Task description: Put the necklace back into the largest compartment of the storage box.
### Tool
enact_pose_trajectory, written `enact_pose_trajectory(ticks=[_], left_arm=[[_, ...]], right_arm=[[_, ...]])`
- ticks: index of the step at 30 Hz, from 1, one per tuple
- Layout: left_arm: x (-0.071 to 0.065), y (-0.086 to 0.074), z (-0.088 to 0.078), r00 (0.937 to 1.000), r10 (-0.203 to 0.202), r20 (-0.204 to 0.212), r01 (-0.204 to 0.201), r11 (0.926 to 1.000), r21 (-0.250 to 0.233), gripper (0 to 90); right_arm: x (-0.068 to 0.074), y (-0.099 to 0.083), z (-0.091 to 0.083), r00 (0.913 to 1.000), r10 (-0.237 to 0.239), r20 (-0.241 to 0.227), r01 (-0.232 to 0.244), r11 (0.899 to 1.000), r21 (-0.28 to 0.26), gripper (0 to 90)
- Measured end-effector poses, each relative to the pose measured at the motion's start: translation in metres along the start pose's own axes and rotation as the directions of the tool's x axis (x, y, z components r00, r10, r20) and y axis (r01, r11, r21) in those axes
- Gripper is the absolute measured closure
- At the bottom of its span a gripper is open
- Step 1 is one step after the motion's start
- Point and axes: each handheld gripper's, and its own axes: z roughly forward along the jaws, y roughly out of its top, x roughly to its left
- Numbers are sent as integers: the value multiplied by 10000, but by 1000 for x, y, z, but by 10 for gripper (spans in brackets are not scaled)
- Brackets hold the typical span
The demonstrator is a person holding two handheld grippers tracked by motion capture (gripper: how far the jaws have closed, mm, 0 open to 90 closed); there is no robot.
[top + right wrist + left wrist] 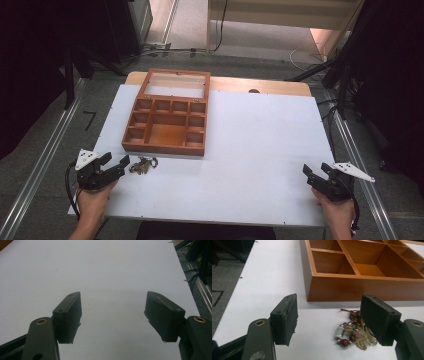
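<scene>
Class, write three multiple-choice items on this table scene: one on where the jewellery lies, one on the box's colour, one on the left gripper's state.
1. The jewellery lies: A in the box; B on the white board beside the box's near wall; C on the floor.
2. The wooden box is: A reddish brown; B blue; C white.
3. The left gripper is: A shut on the jewellery; B shut on nothing; C open.

B: it rests on the board, outside the wall.
A: its walls and dividers show that colour.
C: its pads stand apart, holding nothing.
</scene>
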Motion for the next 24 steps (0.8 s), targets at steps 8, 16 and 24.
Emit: enact_pose_trajectory(ticks=[8,16,24], left_arm=[[-7,-1,1,9997,149,168,-150,9999,60,304],[-12,-1,3,9991,243,333,-247,9996,114,304],[-16,-1,5,9984,310,470,-318,9994,161,303]], right_arm=[[0,0,0,10000,10,-4,-10,10000,-10,278],[0,0,0,10000,-4,1,4,10000,-16,278],[1,0,0,10000,-11,-8,11,10000,14,278]])
